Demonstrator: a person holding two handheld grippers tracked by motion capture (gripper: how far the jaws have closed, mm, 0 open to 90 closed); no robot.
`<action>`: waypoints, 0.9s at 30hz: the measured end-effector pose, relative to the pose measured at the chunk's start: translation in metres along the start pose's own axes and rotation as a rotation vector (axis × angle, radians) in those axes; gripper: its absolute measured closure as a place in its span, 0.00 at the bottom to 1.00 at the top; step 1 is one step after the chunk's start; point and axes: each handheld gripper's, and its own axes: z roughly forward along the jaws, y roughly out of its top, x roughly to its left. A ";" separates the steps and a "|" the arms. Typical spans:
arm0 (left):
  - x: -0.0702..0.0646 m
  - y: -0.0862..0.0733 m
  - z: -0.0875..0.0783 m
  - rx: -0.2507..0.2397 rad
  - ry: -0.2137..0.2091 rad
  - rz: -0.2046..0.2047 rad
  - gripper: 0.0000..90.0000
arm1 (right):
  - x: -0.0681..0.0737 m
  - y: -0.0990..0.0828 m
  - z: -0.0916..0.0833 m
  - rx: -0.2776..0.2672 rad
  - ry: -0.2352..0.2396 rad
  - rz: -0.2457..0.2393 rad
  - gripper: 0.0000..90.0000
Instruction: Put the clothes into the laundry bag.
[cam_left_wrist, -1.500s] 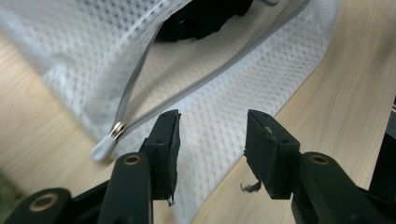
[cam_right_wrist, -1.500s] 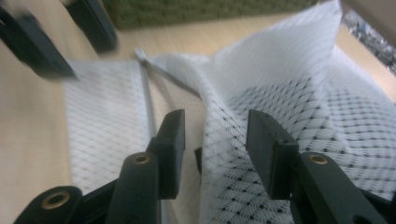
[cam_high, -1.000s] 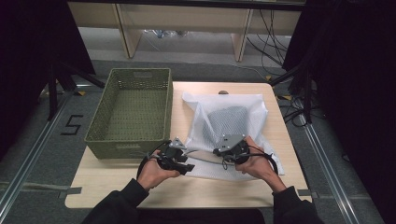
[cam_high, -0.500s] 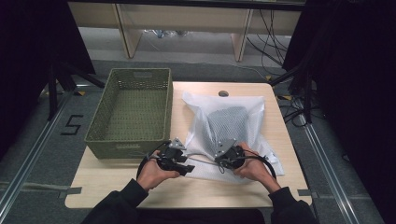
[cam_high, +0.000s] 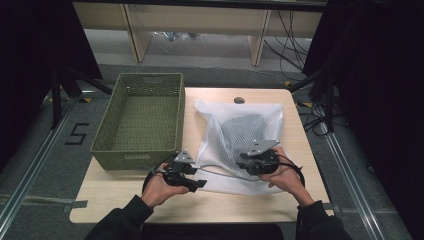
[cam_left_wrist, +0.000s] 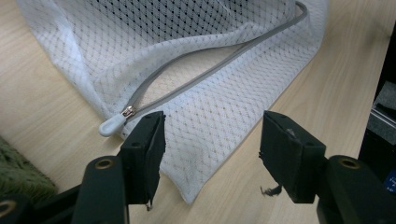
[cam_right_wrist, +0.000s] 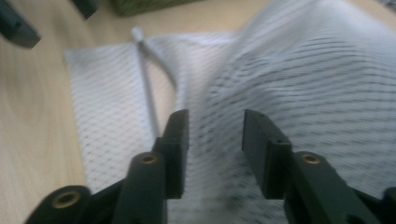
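Observation:
A white mesh laundry bag with a grey item inside lies on the wooden table. Its grey zipper runs along the near edge and ends in a white pull. My left gripper hovers at the bag's near-left corner. Its jaws have just been opening and stand apart, with the bag's corner lying under the gap, beside the pull. My right gripper is over the bag's near side. Its jaws have also just been opening; mesh lies below them and the pads are off it.
An olive woven basket, with nothing inside, stands left of the bag. A small round hole marks the table's far edge. Bare wood runs along the near edge and at the right of the bag. Cables lie on the floor to the right.
The right gripper slid a little left along the bag's near edge, then back, and its jaws have come apart. The left hand has kept its place.

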 end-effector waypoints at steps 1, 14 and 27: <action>0.000 -0.001 -0.003 -0.012 -0.001 -0.002 0.43 | -0.005 -0.002 -0.010 -0.029 -0.018 0.021 0.65; 0.003 -0.017 -0.015 -0.070 0.003 -0.002 0.34 | -0.020 -0.024 -0.032 -0.055 -0.106 0.193 0.52; 0.014 -0.037 -0.035 -0.084 0.083 0.026 0.26 | -0.014 -0.031 -0.037 -0.051 -0.102 0.226 0.44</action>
